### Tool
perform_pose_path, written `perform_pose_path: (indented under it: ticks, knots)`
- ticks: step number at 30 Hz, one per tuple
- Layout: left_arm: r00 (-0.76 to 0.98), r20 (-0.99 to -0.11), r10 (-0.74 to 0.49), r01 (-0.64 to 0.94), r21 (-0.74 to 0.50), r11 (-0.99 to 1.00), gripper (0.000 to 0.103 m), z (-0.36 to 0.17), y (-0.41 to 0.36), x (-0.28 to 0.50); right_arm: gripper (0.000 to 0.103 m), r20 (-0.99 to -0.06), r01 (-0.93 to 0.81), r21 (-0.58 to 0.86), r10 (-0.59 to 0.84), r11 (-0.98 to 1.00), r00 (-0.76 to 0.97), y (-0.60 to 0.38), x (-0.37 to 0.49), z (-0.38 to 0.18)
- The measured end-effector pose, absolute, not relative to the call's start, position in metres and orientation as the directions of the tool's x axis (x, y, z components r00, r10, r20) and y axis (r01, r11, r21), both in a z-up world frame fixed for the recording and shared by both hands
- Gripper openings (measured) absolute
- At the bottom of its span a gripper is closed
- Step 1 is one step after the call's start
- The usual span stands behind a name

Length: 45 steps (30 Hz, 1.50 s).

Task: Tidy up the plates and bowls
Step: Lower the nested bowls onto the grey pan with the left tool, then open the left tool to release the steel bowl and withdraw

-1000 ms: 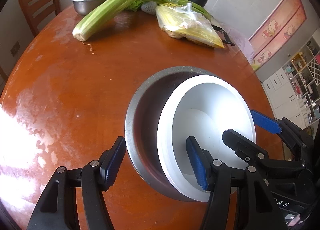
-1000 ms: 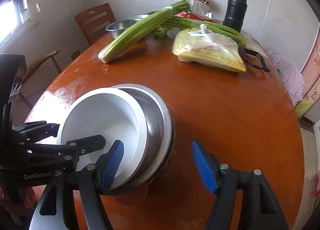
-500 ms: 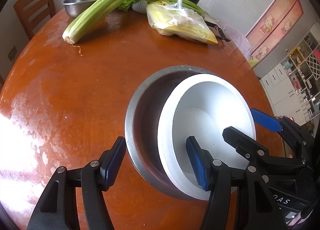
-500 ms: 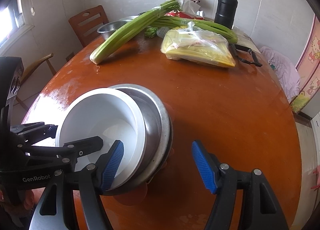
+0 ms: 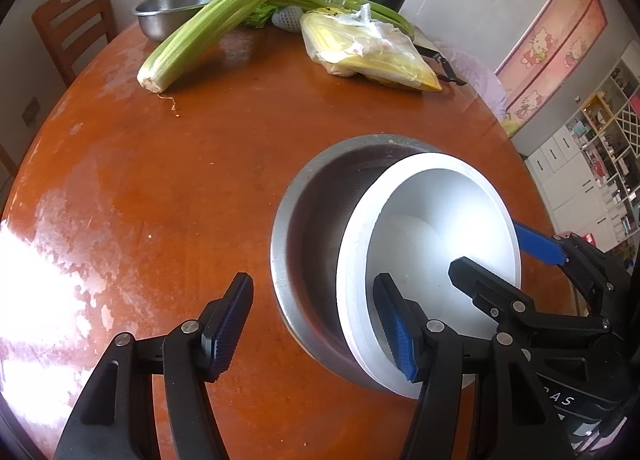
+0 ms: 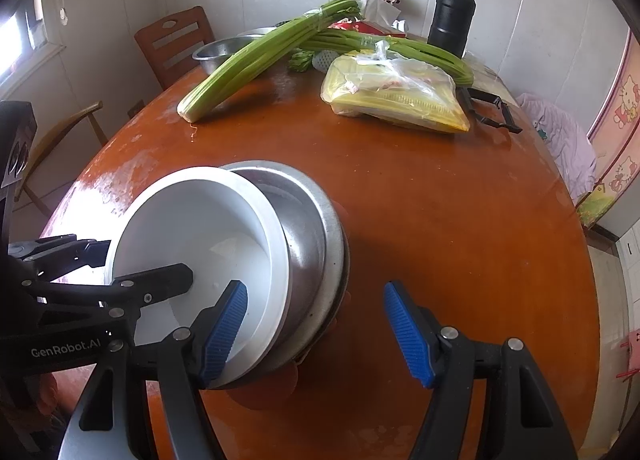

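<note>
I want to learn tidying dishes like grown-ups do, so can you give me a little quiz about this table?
1. True or false: the white bowl leans tilted inside the metal bowl.
2. What stands upright at the far side of the table? A) black flask B) a kettle C) a vase
3. Fill in: the left gripper and the right gripper are both ___.

Key: 1 true; 2 A; 3 open.
</note>
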<state>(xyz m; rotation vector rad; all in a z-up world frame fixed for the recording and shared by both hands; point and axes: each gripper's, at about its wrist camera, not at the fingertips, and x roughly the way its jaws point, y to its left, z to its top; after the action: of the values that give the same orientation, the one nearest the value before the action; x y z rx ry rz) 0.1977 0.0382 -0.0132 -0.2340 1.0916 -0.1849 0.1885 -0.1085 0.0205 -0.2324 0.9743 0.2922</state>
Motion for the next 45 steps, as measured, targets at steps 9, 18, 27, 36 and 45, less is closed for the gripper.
perform_pose_path:
  ticks: [9,18,27,36,45]
  knots:
    - [0.474,-0.843,-0.255,0.047,-0.266,0.963,0.064,-0.006,0.042,0.193,0.070,-0.838,-0.350,-0.068,0.137,0.934,0.528,-0.104,0.189,0.020]
    - [0.518,-0.819,-0.247,0.035,-0.268,0.963,0.064,0.014,0.049,0.186,0.070,-0.818,-0.354,-0.074,0.146,0.932,0.556,-0.101,0.184,0.028]
    - [0.568,-0.799,-0.196,0.027,-0.220,0.975,0.064,0.033,0.044,0.161,0.070,-0.773,-0.336,-0.053,0.174,0.940,0.610,-0.111,0.167,0.049]
    - [0.598,-0.784,-0.170,0.006,-0.208,0.978,0.067,0.038,0.032,0.126,0.070,-0.743,-0.333,-0.042,0.193,0.942,0.641,-0.128,0.130,0.059]
    - [0.611,-0.781,-0.133,-0.003,-0.171,0.985,0.068,0.029,0.010,0.092,0.075,-0.730,-0.327,-0.048,0.190,0.944,0.656,-0.146,0.092,0.052]
